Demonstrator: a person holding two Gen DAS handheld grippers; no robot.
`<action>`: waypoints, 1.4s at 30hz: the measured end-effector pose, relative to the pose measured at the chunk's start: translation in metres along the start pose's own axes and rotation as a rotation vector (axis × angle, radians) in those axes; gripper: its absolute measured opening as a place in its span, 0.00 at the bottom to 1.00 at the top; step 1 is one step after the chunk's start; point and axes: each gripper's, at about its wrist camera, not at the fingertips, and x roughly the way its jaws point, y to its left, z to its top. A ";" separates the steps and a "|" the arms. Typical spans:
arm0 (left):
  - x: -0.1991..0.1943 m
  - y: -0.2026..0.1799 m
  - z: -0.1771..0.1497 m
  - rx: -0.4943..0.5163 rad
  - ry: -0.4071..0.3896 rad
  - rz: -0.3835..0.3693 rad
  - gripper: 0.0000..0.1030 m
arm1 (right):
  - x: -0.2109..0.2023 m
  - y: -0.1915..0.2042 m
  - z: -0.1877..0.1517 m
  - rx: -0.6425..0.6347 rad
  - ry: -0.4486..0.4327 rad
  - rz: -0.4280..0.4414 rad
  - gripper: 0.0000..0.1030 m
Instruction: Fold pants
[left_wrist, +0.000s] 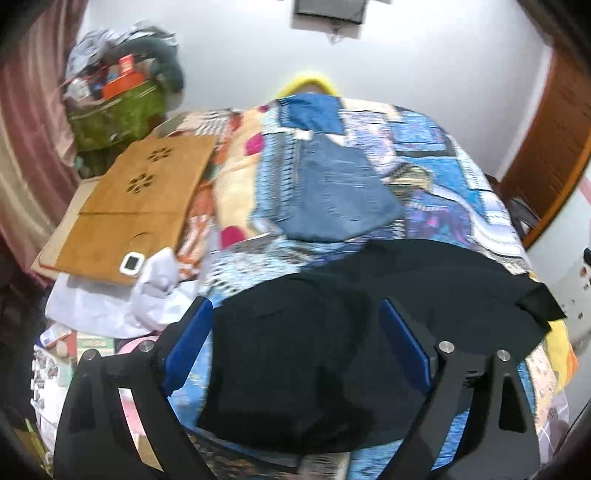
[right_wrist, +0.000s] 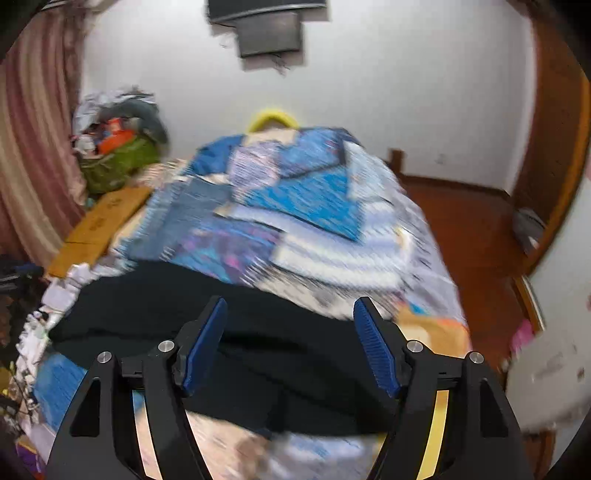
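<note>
black pants (left_wrist: 332, 332) spread flat across the near end of the bed (left_wrist: 461, 177), on top of the patchwork quilt (right_wrist: 314, 206), probably laid out like that so the legs can be lined up before the first fold. looks partly doubled over on the left already, but too dark and blurry to say for sure.

left claw (left_wrist: 295, 314) wide apart, nothing between the blue pads (left_wrist: 406, 336), hanging over the left part of the pants. right claw (right_wrist: 290, 314) wide too, holding nothing, over the right stretch of the fabric near the bed's edge. one claw per side, likely to grab two points at once and lift evenly. whether either one touches the cloth, hard to tell.

further up the bed, a folded pair of jeans (left_wrist: 336, 195), parked well clear. wooden lap desk (left_wrist: 136, 195) off to the left with a small white gadget (left_wrist: 131, 263) on it, white cloth (left_wrist: 147, 295) bunched below. green bag (left_wrist: 114, 110) stuffed with clutter by the pink curtain (left_wrist: 29, 129). white wall (right_wrist: 369, 92), wooden door (left_wrist: 546, 147) on the right.
</note>
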 end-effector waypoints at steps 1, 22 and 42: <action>0.005 0.010 0.000 -0.009 0.009 0.012 0.89 | 0.006 0.008 0.006 -0.013 0.000 0.012 0.66; 0.157 0.076 -0.035 -0.154 0.348 -0.129 0.89 | 0.207 0.191 0.036 -0.370 0.268 0.252 0.66; 0.137 0.071 -0.024 -0.088 0.217 -0.051 0.19 | 0.294 0.226 0.026 -0.413 0.483 0.296 0.12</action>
